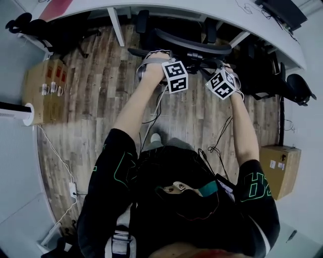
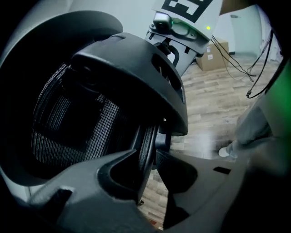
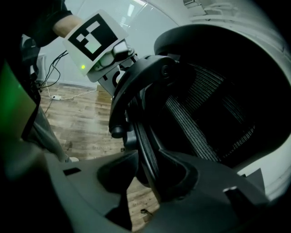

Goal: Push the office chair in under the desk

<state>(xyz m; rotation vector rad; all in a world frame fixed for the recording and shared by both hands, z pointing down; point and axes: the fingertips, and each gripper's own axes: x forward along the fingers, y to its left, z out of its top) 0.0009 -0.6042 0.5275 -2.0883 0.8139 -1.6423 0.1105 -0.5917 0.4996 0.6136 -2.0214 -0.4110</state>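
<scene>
A black mesh office chair [image 1: 189, 48] stands on the wood floor with its seat partly under the white curved desk [image 1: 212, 12]. I stand behind it with both grippers on the top of its backrest. My left gripper [image 1: 162, 64] has its jaws closed on the thin rim of the mesh back [image 2: 72, 123]; in its own view the left gripper [image 2: 146, 152] has the rim pinched between its two fingertips. My right gripper [image 1: 220, 75] holds the other side the same way, and the right gripper [image 3: 146, 157] clamps the rim of the mesh [image 3: 204, 118]. The curved headrest [image 2: 136, 68] arches above.
A white desk leg [image 1: 117, 27] stands left of the chair. Other black chairs sit at the right [image 1: 298, 88] and far left [image 1: 30, 25]. Cardboard boxes lie at the left [image 1: 45, 90] and right [image 1: 280, 169]. Cables and a power strip [image 1: 73, 189] trail over the floor.
</scene>
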